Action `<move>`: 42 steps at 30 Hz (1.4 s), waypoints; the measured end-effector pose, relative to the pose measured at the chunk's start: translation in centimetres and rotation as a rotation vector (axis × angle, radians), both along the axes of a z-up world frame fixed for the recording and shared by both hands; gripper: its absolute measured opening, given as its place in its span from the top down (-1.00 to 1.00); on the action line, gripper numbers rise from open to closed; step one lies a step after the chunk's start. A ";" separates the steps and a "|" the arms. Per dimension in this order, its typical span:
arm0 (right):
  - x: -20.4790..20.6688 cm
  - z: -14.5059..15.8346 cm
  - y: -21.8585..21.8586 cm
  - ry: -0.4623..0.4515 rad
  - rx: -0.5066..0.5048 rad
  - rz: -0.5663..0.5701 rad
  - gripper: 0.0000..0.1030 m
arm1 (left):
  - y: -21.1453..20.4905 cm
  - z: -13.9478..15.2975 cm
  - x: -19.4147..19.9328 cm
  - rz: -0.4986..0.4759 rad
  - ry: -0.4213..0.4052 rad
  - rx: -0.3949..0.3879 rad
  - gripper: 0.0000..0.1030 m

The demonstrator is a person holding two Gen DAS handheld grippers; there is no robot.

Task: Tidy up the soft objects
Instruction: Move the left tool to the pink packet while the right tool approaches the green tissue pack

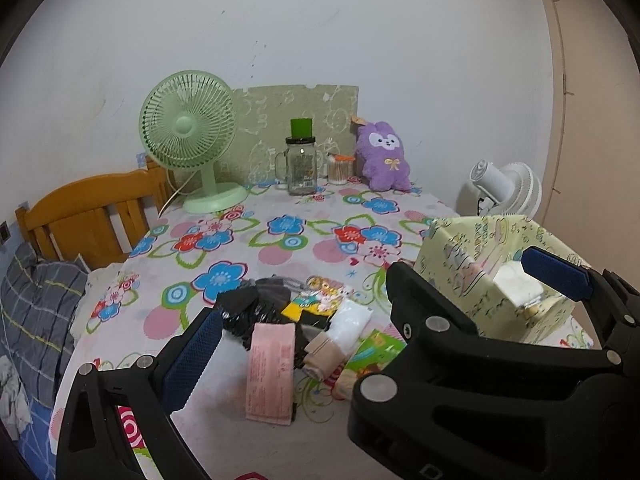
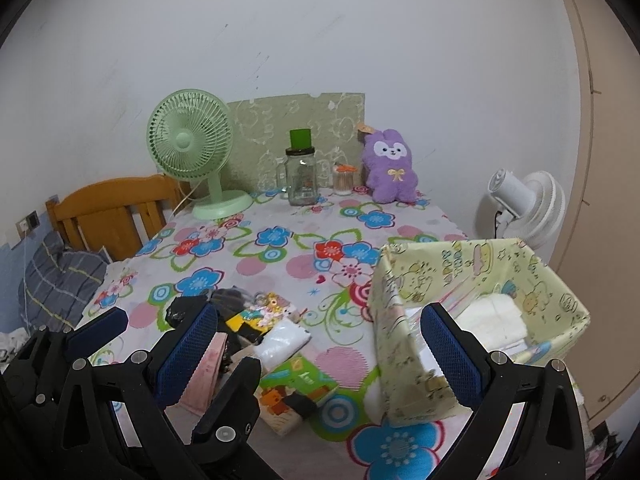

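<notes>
A heap of soft items lies on the flowered tablecloth (image 1: 280,248): a pink packet (image 1: 270,376), a black bag (image 1: 244,312), a white pouch (image 1: 352,320) and a beige folded cloth (image 1: 324,350). My left gripper (image 1: 340,312) hangs open just above and behind this heap, holding nothing. To the right stands a pale yellow fabric basket (image 2: 400,340) with white folded cloth (image 2: 492,320) inside. My right gripper (image 2: 320,316) is open and empty, its right finger over the basket's near wall. A purple plush rabbit (image 2: 390,166) leans against the back wall.
At the back stand a green desk fan (image 1: 188,136), a glass jar with a green lid (image 1: 302,168) and a cotton swab tub (image 1: 340,168). A white fan (image 1: 508,188) sits beyond the right edge. A wooden headboard (image 1: 92,208) and plaid pillow (image 1: 36,304) lie left.
</notes>
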State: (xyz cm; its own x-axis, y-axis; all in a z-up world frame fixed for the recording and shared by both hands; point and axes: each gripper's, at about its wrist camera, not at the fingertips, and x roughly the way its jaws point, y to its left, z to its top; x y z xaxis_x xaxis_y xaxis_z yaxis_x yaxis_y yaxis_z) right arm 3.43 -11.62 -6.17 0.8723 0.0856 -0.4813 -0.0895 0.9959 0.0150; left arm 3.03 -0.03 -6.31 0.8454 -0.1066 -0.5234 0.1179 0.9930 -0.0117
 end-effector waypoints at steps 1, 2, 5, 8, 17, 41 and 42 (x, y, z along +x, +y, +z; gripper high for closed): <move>0.0 -0.3 0.2 0.003 0.000 0.001 -1.00 | 0.2 -0.2 0.0 0.001 0.004 0.000 -0.99; 0.0 -0.5 0.4 0.006 0.001 0.002 -1.00 | 0.3 -0.5 0.1 0.003 0.011 0.000 -0.99; 0.3 -1.4 0.9 0.024 0.001 0.007 -1.00 | 0.8 -1.3 0.2 0.010 0.033 -0.002 -0.99; 0.5 -2.2 1.4 0.041 -0.001 0.012 -1.00 | 1.3 -2.1 0.3 0.015 0.051 -0.006 -0.99; 1.4 -4.7 2.4 0.083 -0.005 0.006 -1.00 | 2.3 -4.5 1.0 0.023 0.101 -0.006 -0.99; 4.3 -9.1 3.1 0.183 -0.002 -0.014 -1.00 | 3.0 -8.0 3.2 0.025 0.124 0.010 -0.88; 4.4 -9.1 3.0 0.184 0.000 -0.012 -1.00 | 3.1 -8.0 3.1 0.023 0.125 0.008 -0.86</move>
State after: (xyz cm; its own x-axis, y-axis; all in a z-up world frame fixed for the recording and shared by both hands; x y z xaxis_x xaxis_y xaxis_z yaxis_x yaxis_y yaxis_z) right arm 7.80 -8.58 -15.25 0.7703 0.0757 -0.6332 -0.0732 0.9969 0.0301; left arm 6.16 3.06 -14.28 0.7756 -0.0834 -0.6257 0.0936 0.9955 -0.0166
